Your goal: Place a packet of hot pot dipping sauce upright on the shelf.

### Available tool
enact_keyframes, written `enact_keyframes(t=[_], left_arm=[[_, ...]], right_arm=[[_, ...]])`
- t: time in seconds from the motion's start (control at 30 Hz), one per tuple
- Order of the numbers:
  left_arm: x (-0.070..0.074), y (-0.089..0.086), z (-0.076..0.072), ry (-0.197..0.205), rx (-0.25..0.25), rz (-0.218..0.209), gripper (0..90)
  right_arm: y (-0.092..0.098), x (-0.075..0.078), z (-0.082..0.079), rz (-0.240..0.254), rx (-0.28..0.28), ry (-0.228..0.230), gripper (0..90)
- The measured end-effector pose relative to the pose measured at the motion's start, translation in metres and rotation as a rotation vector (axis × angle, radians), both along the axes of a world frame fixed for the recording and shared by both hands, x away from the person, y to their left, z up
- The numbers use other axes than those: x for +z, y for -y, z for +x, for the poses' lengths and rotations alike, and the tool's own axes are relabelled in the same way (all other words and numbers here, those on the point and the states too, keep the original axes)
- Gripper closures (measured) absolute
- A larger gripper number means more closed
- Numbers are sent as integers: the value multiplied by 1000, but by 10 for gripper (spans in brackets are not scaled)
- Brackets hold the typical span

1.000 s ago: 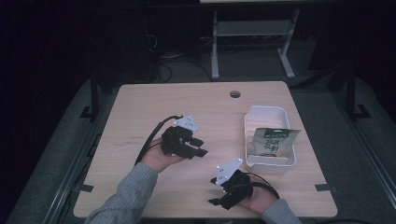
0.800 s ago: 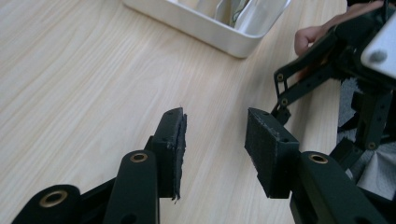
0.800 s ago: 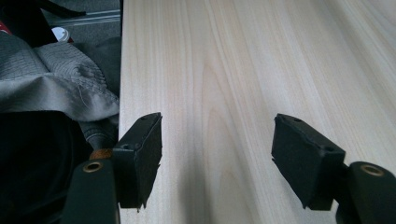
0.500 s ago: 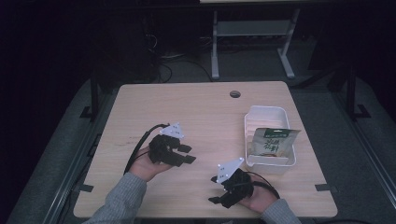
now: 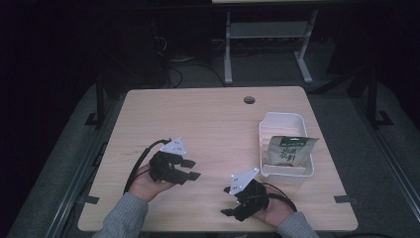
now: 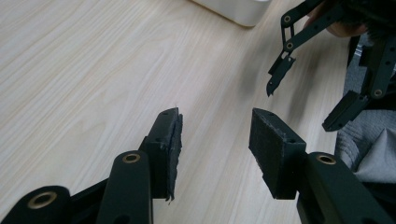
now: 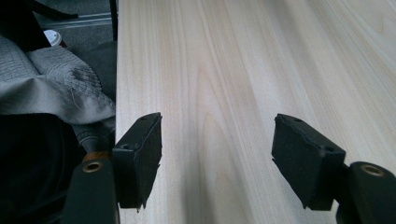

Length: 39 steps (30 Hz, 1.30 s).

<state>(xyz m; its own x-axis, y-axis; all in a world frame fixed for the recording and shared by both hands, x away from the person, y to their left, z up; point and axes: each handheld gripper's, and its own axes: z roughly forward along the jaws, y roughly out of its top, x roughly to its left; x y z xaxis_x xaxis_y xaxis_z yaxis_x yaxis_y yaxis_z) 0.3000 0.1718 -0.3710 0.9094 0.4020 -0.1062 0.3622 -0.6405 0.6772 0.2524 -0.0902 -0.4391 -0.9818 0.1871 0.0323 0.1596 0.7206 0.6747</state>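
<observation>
Seemingly done | snack packet [image 5: 288,150] stands upright in white bin [image 5: 282,119] at surface [image 5: 208,114] right side | left gripper [image 5: 190,169] empty, jaws just been opening, spread | right gripper [image 5: 229,201] spread, empty, near edge | left: nothing evident

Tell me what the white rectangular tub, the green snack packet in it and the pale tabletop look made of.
White rectangular tub: probably plastic, going by its smooth matte rounded rim.
Green snack packet: apparently thin printed film; flat, with a sealed top edge.
Pale tabletop: wood or wood-look laminate, with long grain lines and a matte finish.
</observation>
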Motion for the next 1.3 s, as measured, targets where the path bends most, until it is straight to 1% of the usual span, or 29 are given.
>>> enact_keyframes(t=[0.13,0.2,0.3,0.4,0.57,0.73,0.87,0.93,1.07,1.2,1.23,1.3], left_arm=[[-3,-7,-3,0,12,4,515],[-5,-10,-4,-2,17,-4,513],[-8,-13,-5,-6,24,-3,508],[-12,-15,-7,-8,31,0,500],[-20,-19,-11,-21,38,-11,486],[-27,-23,-14,-31,53,-12,480],[-30,-26,-17,-28,55,-8,473],[-32,-28,-19,-27,61,-14,471],[-38,-31,-24,-25,69,-12,466],[-46,-35,-28,-37,84,-16,453],[-48,-36,-28,-46,89,-22,446],[-52,-37,-30,-53,92,-17,429]], right_arm=[[0,0,1,-1,-2,-2,323],[1,0,2,1,-7,-5,322],[2,0,2,3,-15,-6,322],[2,0,2,3,-18,-5,323],[3,0,2,3,-24,-4,323],[3,0,3,0,-26,-5,323],[3,-1,3,-1,-27,-6,323],[3,-1,3,-1,-28,-6,323],[3,-1,3,-3,-31,-7,323],[2,-2,3,-6,-29,-6,324],[2,-2,3,-7,-27,-6,324],[1,-3,3,-11,-28,-8,324]])
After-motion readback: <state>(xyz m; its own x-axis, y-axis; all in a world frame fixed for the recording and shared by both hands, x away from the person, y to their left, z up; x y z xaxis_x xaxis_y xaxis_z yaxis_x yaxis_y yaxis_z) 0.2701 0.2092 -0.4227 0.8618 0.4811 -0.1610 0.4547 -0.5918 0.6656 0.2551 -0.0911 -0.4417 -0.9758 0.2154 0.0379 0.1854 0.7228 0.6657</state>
